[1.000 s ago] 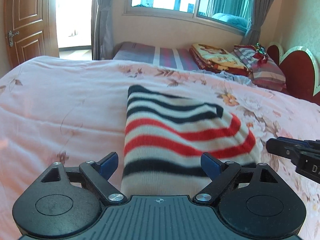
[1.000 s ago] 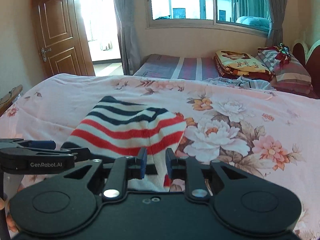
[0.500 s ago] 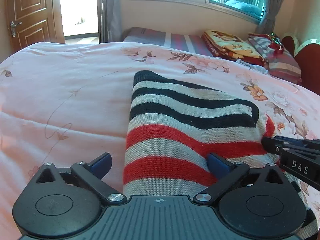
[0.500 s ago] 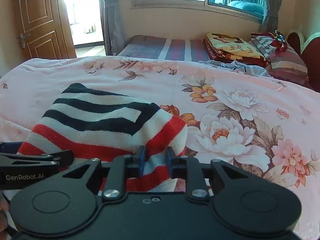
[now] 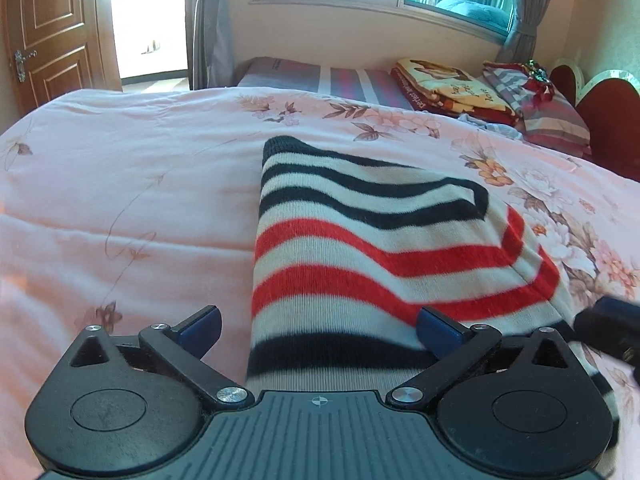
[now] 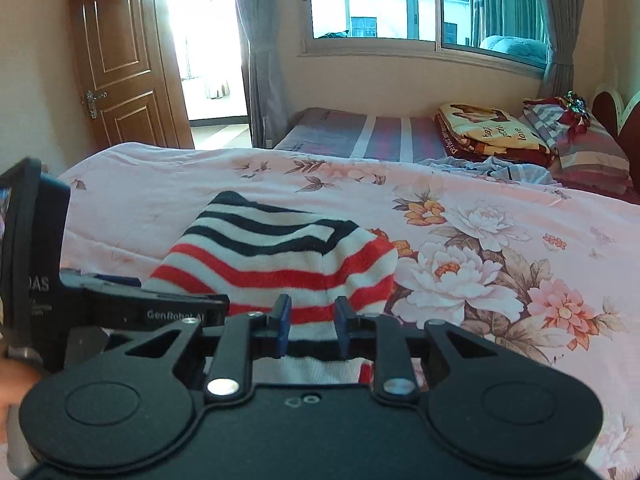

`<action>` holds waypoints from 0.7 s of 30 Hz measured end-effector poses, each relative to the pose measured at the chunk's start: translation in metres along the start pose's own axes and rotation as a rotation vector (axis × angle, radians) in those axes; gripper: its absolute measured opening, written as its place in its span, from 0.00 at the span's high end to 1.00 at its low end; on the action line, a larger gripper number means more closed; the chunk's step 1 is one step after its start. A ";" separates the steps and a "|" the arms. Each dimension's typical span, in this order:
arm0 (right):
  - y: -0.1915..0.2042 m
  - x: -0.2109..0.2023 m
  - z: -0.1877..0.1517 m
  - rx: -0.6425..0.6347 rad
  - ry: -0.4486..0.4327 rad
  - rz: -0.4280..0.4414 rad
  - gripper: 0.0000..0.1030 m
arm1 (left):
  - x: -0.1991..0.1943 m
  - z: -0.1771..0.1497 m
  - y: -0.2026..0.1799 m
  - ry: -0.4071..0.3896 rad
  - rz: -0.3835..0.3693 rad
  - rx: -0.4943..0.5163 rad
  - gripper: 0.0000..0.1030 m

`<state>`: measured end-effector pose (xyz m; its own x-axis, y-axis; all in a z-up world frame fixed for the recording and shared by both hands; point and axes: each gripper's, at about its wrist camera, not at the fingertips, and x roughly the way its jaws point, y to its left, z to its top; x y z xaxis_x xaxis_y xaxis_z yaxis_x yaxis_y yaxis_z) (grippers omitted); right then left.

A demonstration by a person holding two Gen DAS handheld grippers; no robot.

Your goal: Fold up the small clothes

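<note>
— since a second ago: left claw (image 5: 318,326) spread from nearly wide to fully wide, released; striped garment (image 5: 372,256) now lies flatter on the bed (image 5: 120,184).
— right claw (image 6: 308,322)?
— its jaws are opening, narrow gap, the garment's near edge between the pads; contact not clear.
— garment's axis?
— long axis runs away from the left camera, dark-striped end far, folded flap on its right side.
— containers?
— can't see any; folded blankets (image 6: 488,132) sit well beyond.
</note>
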<state>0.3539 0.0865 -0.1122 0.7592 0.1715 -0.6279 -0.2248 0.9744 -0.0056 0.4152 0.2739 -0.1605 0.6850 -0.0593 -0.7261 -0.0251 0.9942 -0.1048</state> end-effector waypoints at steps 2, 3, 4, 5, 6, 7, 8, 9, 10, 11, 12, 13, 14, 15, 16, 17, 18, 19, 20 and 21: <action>0.000 0.005 -0.014 -0.009 0.035 -0.034 0.78 | -0.006 -0.008 0.001 0.008 -0.012 -0.023 0.00; -0.001 0.011 -0.020 -0.014 0.057 -0.059 0.78 | -0.006 -0.013 0.001 0.007 -0.016 -0.025 0.00; -0.004 0.016 -0.025 -0.009 0.073 -0.070 0.77 | -0.005 -0.016 0.001 0.002 -0.017 -0.021 0.00; -0.008 0.019 -0.028 0.016 0.074 -0.071 0.76 | -0.005 -0.017 0.001 -0.003 -0.013 -0.020 0.00; -0.011 0.018 -0.027 0.046 0.072 -0.064 0.76 | -0.005 -0.016 0.000 0.001 -0.008 -0.025 0.00; -0.010 0.016 -0.024 0.058 0.072 -0.061 0.76 | -0.006 -0.014 0.000 0.010 -0.001 -0.027 0.00; -0.009 0.011 -0.023 0.063 0.060 -0.054 0.75 | -0.006 -0.013 -0.001 0.016 0.006 -0.021 0.00; -0.007 0.004 -0.021 0.062 0.042 -0.050 0.74 | -0.008 -0.012 -0.003 0.020 0.013 -0.009 0.00; -0.004 -0.002 -0.021 0.058 0.025 -0.050 0.75 | -0.009 -0.012 -0.004 0.019 0.019 0.003 0.00; -0.002 -0.006 -0.022 0.049 0.017 -0.060 0.76 | -0.011 -0.013 -0.006 0.013 0.027 0.017 0.00; 0.000 -0.008 -0.025 0.036 0.023 -0.076 0.76 | -0.012 -0.014 -0.008 0.004 0.037 0.027 0.00; 0.001 -0.004 -0.029 0.025 0.049 -0.088 0.76 | -0.013 -0.015 -0.009 0.000 0.047 0.030 0.00; 0.000 0.001 -0.034 0.019 0.077 -0.103 0.76 | -0.015 -0.016 -0.011 0.000 0.057 0.024 0.00; -0.003 0.003 -0.037 0.031 0.085 -0.099 0.74 | -0.016 -0.016 -0.012 0.001 0.074 0.011 0.00; -0.006 0.001 -0.037 0.065 0.088 -0.088 0.72 | -0.017 -0.016 -0.013 -0.005 0.085 0.010 0.00; -0.008 -0.003 -0.036 0.096 0.087 -0.077 0.72 | -0.018 -0.017 -0.015 -0.008 0.101 0.009 0.00; -0.009 -0.007 -0.035 0.112 0.074 -0.067 0.72 | -0.019 -0.018 -0.017 -0.015 0.112 0.012 0.00; -0.008 -0.012 -0.035 0.115 0.062 -0.068 0.73 | -0.020 -0.018 -0.018 -0.020 0.122 0.014 0.00; -0.007 -0.016 -0.036 0.108 0.055 -0.078 0.72 | -0.022 -0.019 -0.019 -0.022 0.129 0.010 0.00; -0.006 -0.018 -0.038 0.100 0.058 -0.089 0.70 | -0.024 -0.021 -0.019 -0.023 0.134 0.003 0.00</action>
<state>0.3186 0.0722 -0.1302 0.7360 0.0783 -0.6724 -0.0944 0.9955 0.0126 0.3844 0.2546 -0.1552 0.6925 0.0758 -0.7175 -0.1149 0.9934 -0.0060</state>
